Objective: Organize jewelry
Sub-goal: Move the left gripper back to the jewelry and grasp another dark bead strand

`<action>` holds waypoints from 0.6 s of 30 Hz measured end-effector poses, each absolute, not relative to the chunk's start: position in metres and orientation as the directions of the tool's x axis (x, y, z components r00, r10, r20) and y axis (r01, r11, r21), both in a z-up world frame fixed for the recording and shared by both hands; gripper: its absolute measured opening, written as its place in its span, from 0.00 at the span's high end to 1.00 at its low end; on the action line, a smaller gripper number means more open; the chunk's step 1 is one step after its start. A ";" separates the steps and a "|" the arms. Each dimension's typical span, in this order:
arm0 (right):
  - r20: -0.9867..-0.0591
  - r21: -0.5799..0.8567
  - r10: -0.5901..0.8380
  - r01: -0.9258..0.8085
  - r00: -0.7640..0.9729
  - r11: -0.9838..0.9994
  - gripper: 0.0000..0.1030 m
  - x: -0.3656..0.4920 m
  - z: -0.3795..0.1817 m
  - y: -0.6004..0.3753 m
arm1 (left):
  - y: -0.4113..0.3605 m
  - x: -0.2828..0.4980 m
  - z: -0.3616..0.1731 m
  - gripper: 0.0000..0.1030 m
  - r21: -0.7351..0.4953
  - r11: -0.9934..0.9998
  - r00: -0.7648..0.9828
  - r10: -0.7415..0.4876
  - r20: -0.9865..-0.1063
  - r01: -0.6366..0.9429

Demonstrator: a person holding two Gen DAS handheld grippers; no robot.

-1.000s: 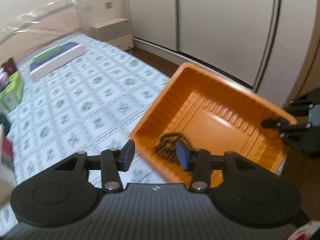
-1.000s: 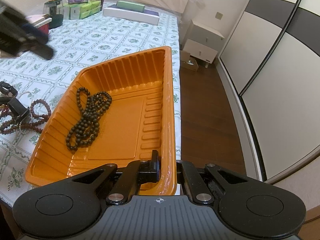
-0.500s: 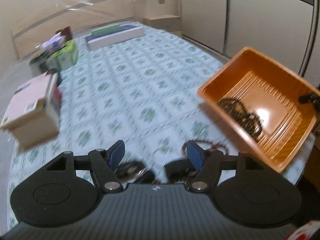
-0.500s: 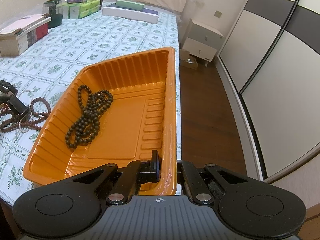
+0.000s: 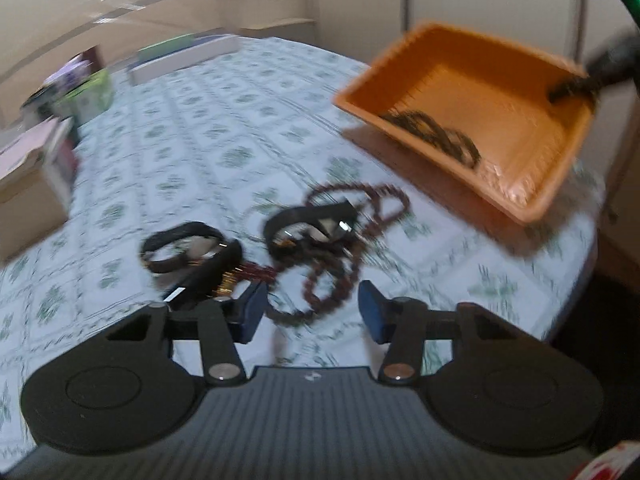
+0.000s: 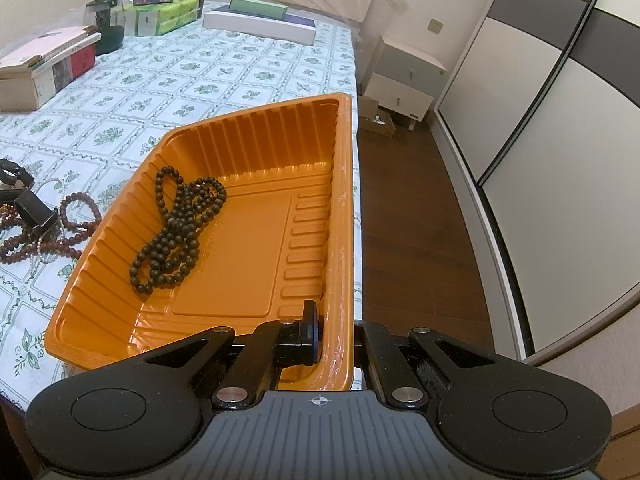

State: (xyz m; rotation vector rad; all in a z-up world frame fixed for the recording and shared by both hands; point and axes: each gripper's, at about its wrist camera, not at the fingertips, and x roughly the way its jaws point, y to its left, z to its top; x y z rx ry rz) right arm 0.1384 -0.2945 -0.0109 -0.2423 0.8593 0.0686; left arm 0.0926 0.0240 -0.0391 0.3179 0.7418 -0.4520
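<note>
At nine o'clock in the right wrist view, one tangle of reddish-brown bead strands [image 6: 60, 236] and black bands lies on the floral tablecloth [image 6: 168, 80]. The left gripper [image 5: 310, 308], jaws just narrowing, hangs half-open over it, gripping nothing. One ribbed orange plastic tray [image 6: 256, 248], long axis running six to twelve, holds one dark beaded necklace [image 6: 176, 228]. The right gripper [image 6: 334, 332] pinches its near rim.

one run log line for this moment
left gripper: open over red beads | right gripper: shut on orange tray rim | dark beads: in tray
</note>
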 end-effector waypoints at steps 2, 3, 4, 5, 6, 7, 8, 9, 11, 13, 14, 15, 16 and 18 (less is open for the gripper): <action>-0.757 -0.183 -0.038 -0.156 0.653 0.971 0.97 0.138 -0.011 -0.295 | 0.017 0.093 -0.048 0.64 0.153 0.838 0.645 -0.273 -0.714 0.524; -0.757 -0.184 -0.038 -0.156 0.653 0.970 0.97 0.138 -0.011 -0.295 | 0.015 0.094 -0.051 0.65 0.167 0.833 0.646 -0.265 -0.716 0.528; -0.757 -0.183 -0.038 -0.156 0.653 0.971 0.97 0.138 -0.011 -0.295 | 0.013 0.095 -0.055 0.67 0.185 0.825 0.647 -0.257 -0.718 0.533; -0.757 -0.183 -0.038 -0.155 0.653 0.971 0.97 0.138 -0.011 -0.295 | 0.012 0.095 -0.057 0.69 0.202 0.817 0.648 -0.250 -0.720 0.540; -0.757 -0.183 -0.039 -0.154 0.652 0.971 0.97 0.139 -0.012 -0.295 | 0.010 0.095 -0.059 0.70 0.225 0.804 0.649 -0.244 -0.721 0.551; -0.758 -0.183 -0.040 -0.153 0.651 0.971 0.97 0.139 -0.012 -0.295 | 0.008 0.095 -0.061 0.71 0.245 0.789 0.648 -0.240 -0.723 0.564; -0.758 -0.183 -0.041 -0.153 0.651 0.971 0.97 0.139 -0.012 -0.295 | 0.006 0.095 -0.062 0.71 0.261 0.775 0.647 -0.236 -0.725 0.575; -0.759 -0.183 -0.041 -0.152 0.650 0.971 0.97 0.139 -0.012 -0.295 | 0.007 0.096 -0.063 0.71 0.273 0.765 0.648 -0.236 -0.724 0.583; -0.759 -0.182 -0.041 -0.151 0.649 0.972 0.97 0.140 -0.013 -0.295 | 0.004 0.097 -0.063 0.72 0.296 0.745 0.648 -0.230 -0.726 0.597; -0.759 -0.183 -0.042 -0.151 0.649 0.971 0.97 0.140 -0.013 -0.295 | 0.003 0.100 -0.063 0.81 0.308 0.730 0.641 -0.228 -0.733 0.611; -0.759 -0.182 -0.041 -0.151 0.649 0.972 0.97 0.140 -0.013 -0.295 | 0.002 0.101 -0.064 0.85 0.310 0.724 0.635 -0.223 -0.740 0.616; -0.759 -0.182 -0.041 -0.152 0.650 0.971 0.97 0.140 -0.012 -0.295 | 0.001 0.102 -0.065 0.92 0.312 0.717 0.627 -0.219 -0.748 0.623; -0.759 -0.183 -0.041 -0.152 0.649 0.971 0.97 0.140 -0.012 -0.295 | -0.001 0.102 -0.065 0.93 0.317 0.711 0.624 -0.215 -0.752 0.627; -0.759 -0.182 -0.041 -0.151 0.650 0.972 0.97 0.140 -0.012 -0.295 | -0.002 0.101 -0.063 0.93 0.333 0.702 0.627 -0.206 -0.751 0.629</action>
